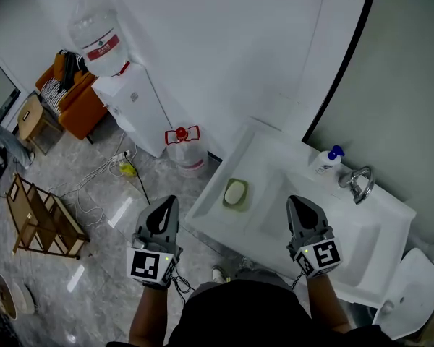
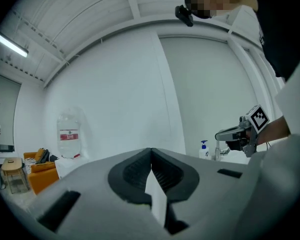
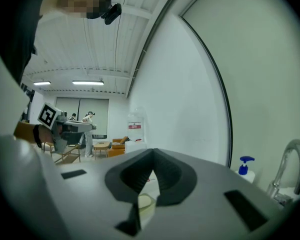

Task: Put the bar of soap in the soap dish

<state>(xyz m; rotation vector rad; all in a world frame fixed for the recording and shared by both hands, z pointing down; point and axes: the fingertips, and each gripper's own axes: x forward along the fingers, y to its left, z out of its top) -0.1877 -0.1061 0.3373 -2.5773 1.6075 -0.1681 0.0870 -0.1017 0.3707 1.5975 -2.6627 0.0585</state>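
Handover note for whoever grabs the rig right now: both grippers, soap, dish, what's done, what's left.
Left gripper: shut, empty, held off the sink counter's left edge.
Right gripper: shut, empty, held above the counter.
Bar of soap: lying in the soap dish on the counter's left part.
Done: soap is in the dish.
Left: nothing that shows; the job looks finished.

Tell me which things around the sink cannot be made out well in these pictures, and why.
1. Soap dish: in the right gripper view only a sliver shows under the shut fingers; the right gripper itself hides the rest.
2. Left gripper view: the left gripper itself hides the dish and the sink basin.
3. Pump bottle: label too small in every view.
4. Head view: the right gripper covers part of the sink basin.
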